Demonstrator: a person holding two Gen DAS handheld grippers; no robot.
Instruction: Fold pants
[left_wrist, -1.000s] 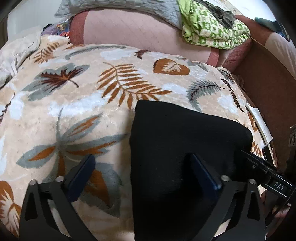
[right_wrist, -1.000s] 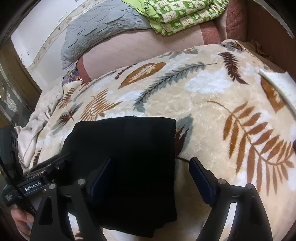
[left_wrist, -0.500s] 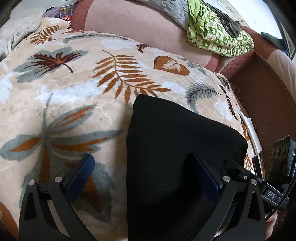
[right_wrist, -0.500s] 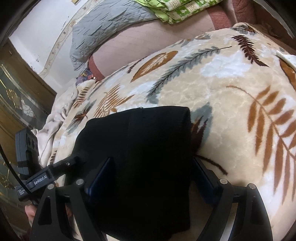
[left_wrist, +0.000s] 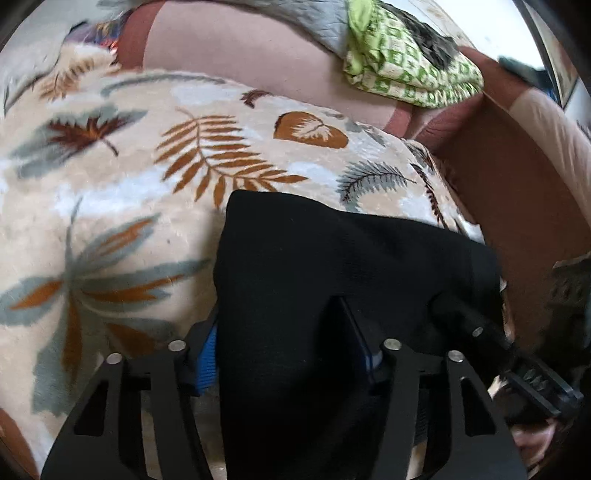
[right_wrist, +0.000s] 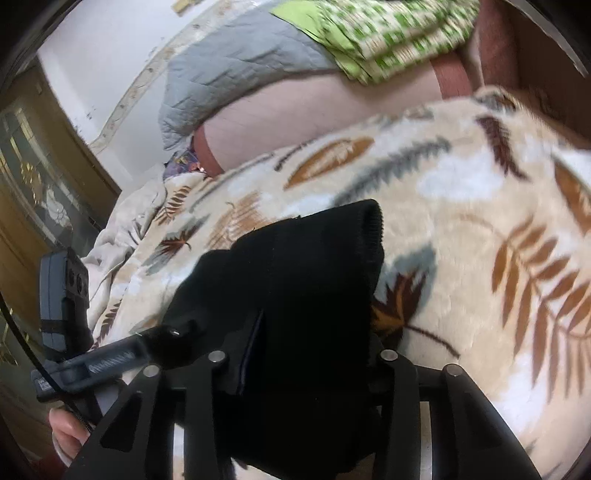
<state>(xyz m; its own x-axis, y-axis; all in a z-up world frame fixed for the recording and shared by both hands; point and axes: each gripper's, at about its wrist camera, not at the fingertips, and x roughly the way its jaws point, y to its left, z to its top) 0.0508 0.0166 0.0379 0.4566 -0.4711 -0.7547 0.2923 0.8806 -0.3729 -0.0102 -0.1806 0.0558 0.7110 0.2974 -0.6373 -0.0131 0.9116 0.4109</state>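
The left tool (left_wrist: 284, 343) has just squeezed in and pinches the near left edge of the black pants (left_wrist: 332, 266) at the bottom middle. The right tool (right_wrist: 314, 354) has just squeezed in too and grips their near right edge. The pants lie folded on the leaf blanket (left_wrist: 110, 192). A green quilt (left_wrist: 406, 62) sits upper right.
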